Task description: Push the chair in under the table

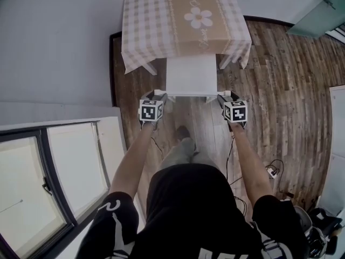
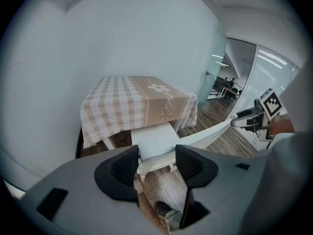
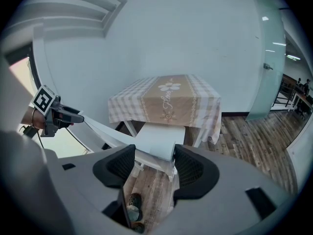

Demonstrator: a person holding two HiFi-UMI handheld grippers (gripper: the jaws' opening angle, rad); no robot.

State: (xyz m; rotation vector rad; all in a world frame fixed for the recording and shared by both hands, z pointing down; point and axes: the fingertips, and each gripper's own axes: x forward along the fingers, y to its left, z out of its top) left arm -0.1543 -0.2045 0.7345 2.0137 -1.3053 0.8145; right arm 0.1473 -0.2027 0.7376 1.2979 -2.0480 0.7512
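At the bottom of the head view the person is standing square behind the chair [image 1: 191,75], one shoe [image 1: 183,132] showing on the wood floor [image 1: 280,90] at frame centre, both arms reaching forward in parallel.

Left gripper [image 1: 155,96]: sitting at the left end of the chair's top rail. In its own view the jaws are standing either side of the back's corner with the pads seemingly pressing on it; judged clenched on the chair.

Right gripper [image 1: 222,96]: mirroring this at the right end of the rail, its jaws likewise closing on the corner of the back; judged clenched on the chair.

The two-point hold at opposite ends is, in my judgement, serving to keep the chair tracking straight and to stop it slewing as it is pushed.

The chair is standing at upper centre, its seat front already lying under the hanging edge of the checked cloth, the rear of the seat and the back standing clear. It is lining up between the table legs.

The table [image 1: 143,20] is occupying the top of the frame, standing against the pale wall, so travel is being limited on that side.

Task judged partly complete; further forward pushing is needed.
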